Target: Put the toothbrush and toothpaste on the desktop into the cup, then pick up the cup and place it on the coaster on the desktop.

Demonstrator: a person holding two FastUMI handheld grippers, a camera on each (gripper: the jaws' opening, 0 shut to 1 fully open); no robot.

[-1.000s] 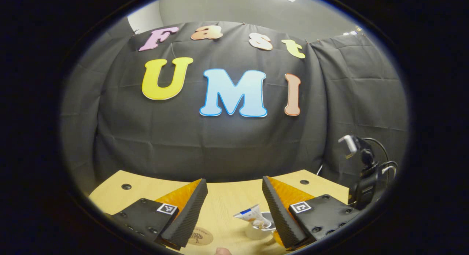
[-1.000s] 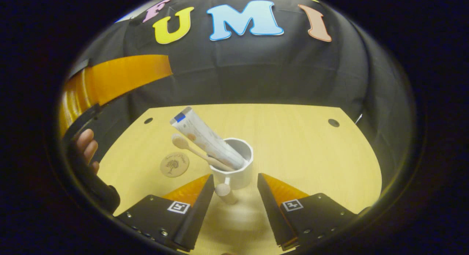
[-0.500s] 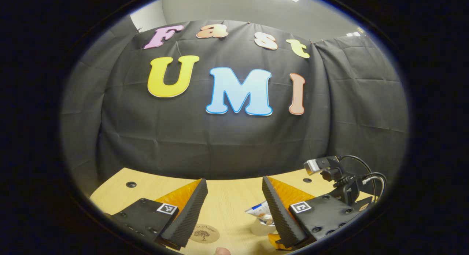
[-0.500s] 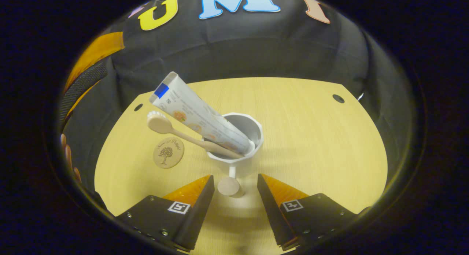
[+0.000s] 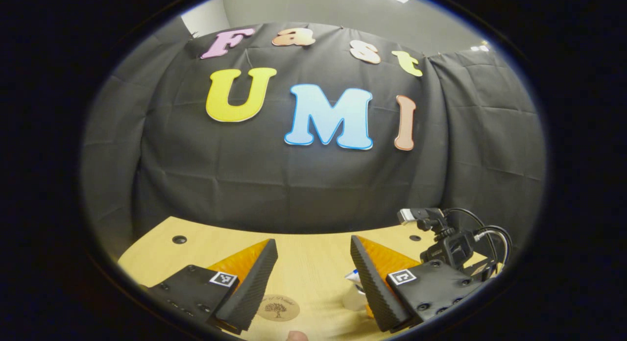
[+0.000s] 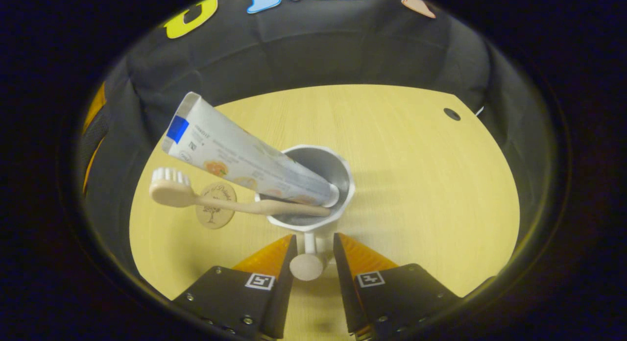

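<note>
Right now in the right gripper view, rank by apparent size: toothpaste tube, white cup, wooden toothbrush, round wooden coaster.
1. White toothpaste tube
2. Wooden toothbrush, similar length but thinner
3. White cup
4. Round wooden coaster, partly hidden and farther off

White cup, tree-printed tan coaster

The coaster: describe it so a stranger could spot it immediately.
On the pale wooden desktop, look beside the white cup holding the toothpaste and toothbrush. The coaster lies flat under the brush head, a small round wooden disc printed with a tree, the only flat thing there.
</note>
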